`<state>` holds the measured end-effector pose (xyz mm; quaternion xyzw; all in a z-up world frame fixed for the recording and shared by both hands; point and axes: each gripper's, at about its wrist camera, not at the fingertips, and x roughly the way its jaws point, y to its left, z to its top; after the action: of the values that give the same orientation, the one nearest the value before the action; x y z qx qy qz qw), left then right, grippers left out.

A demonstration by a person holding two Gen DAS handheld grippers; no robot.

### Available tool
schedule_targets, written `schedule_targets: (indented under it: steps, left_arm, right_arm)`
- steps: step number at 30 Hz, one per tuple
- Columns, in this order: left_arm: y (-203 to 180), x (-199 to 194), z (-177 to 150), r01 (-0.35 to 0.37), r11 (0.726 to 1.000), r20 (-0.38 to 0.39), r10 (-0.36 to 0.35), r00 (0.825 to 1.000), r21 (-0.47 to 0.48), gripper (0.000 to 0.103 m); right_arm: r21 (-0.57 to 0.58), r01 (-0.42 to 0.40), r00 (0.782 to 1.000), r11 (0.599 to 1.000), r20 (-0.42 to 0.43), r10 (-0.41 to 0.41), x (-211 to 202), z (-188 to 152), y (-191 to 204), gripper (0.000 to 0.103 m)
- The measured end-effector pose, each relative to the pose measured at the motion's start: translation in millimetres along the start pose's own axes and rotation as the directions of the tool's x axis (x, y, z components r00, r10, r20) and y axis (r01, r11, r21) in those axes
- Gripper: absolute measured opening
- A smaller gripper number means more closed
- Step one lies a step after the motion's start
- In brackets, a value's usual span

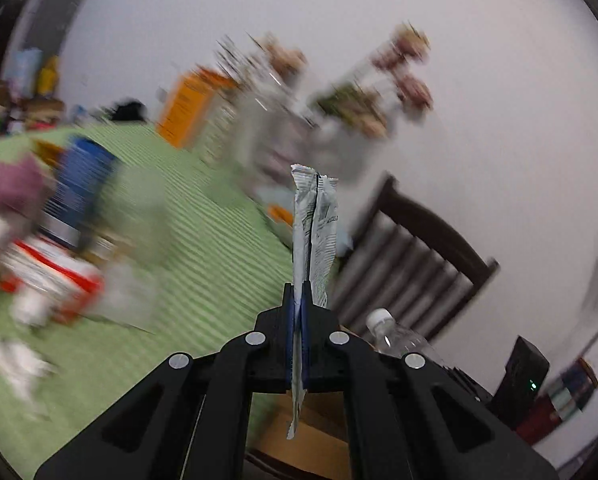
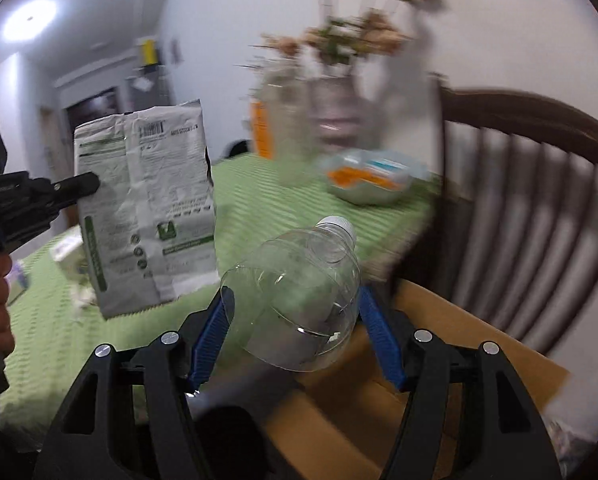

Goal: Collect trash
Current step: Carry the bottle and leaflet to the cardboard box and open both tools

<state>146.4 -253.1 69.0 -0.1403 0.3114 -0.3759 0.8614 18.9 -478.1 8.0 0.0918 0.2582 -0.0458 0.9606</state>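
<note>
Green striped cloth covers the table (image 2: 259, 184) in a white-walled room, with most things on it smeared by motion blur. From the left wrist view, the left gripper (image 1: 297, 300) has its blue-padded fingers pressed together on a flat silver-grey food wrapper (image 1: 314, 232), seen edge-on; the wrapper's long axis runs straight up from the jaws, its crimped top edge pointing away from the camera and its lower end hanging below the fingers. In the right wrist view the same wrapper (image 2: 147, 208) shows its printed back, upside down, held in the air above the table's left side. The right gripper (image 2: 295, 320) has its blue fingers (image 2: 209, 340) spread wide against the sides of a clear plastic bottle (image 2: 299, 292), which lies along the gripper with its white cap pointing forward and slightly up; its base is hidden behind the bottle's own body. Below both grippers sits an open cardboard box (image 2: 439, 360), partly cut off by the frame. Beyond are a blurred vase of flowers (image 2: 339, 52), a bowl (image 2: 371, 176), an orange carton (image 1: 187, 108), a blue can (image 1: 83, 184) and a dark wooden chair (image 2: 519, 184).
</note>
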Motion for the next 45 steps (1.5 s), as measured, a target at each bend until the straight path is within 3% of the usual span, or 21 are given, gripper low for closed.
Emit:
schedule_targets:
  steps: [7, 9, 12, 14, 16, 19, 24, 27, 30, 32, 34, 38, 45]
  left_arm:
    - [-57, 87, -49, 0.117, 0.993, -0.122, -0.119, 0.985, -0.026, 0.0]
    - [-70, 105, -62, 0.121, 0.993, -0.131, -0.122, 0.984, -0.013, 0.0]
    - [-86, 145, -95, 0.074, 0.997, -0.185, -0.07, 0.98, 0.013, 0.0]
    - [-90, 169, -120, 0.038, 0.999, -0.248, -0.033, 0.968, 0.014, 0.0]
    - [-88, 191, -146, 0.016, 0.999, -0.332, -0.025, 0.943, -0.029, 0.0]
    - [-76, 214, -177, -0.03, 0.994, -0.4, -0.016, 0.916, -0.109, 0.0]
    - [-50, 235, -198, -0.147, 0.963, -0.451, 0.031, 0.892, -0.225, 0.002]
    - [-42, 236, -206, -0.2, 0.943, -0.452, 0.061, 0.89, -0.266, 0.003]
    - [-37, 240, -213, -0.239, 0.937, -0.503, 0.082, 0.86, -0.255, 0.019]
    - [-34, 241, -214, -0.229, 0.931, -0.527, 0.047, 0.848, -0.284, 0.034]
    - [-33, 236, -213, -0.23, 0.938, -0.538, 0.057, 0.841, -0.259, 0.044]
    - [-40, 230, -207, -0.229, 0.951, -0.51, 0.095, 0.855, -0.206, 0.062]
    - [-36, 217, -190, -0.212, 0.958, -0.494, 0.091, 0.865, -0.194, 0.064]
  right_arm:
    - [0.091, 0.137, 0.989, 0.986, -0.072, -0.131, -21, -39, -79, 0.063]
    - [0.108, 0.155, 0.983, 0.982, -0.116, -0.142, -20, -53, -98, 0.063]
    - [0.143, 0.179, 0.968, 0.973, -0.202, -0.149, -6, -76, -120, 0.065]
    - [0.164, 0.22, 0.943, 0.962, -0.287, -0.167, 7, -99, -134, 0.065]
    - [0.19, 0.222, 0.932, 0.956, -0.328, -0.152, 14, -114, -144, 0.065]
    - [0.217, 0.242, 0.904, 0.946, -0.405, -0.138, 28, -138, -158, 0.065]
    - [0.231, 0.252, 0.884, 0.94, -0.451, -0.126, 35, -156, -168, 0.065]
    - [0.236, 0.263, 0.877, 0.936, -0.463, -0.13, 40, -158, -173, 0.066]
    - [0.24, 0.269, 0.871, 0.933, -0.473, -0.13, 46, -159, -177, 0.066]
    - [0.242, 0.27, 0.87, 0.932, -0.476, -0.129, 50, -158, -177, 0.068]
    - [0.247, 0.272, 0.868, 0.93, -0.479, -0.127, 57, -157, -179, 0.068]
    - [0.252, 0.261, 0.87, 0.932, -0.48, -0.114, 53, -159, -178, 0.068]
    - [0.225, 0.255, 0.872, 0.94, -0.474, -0.123, 52, -148, -168, 0.068]
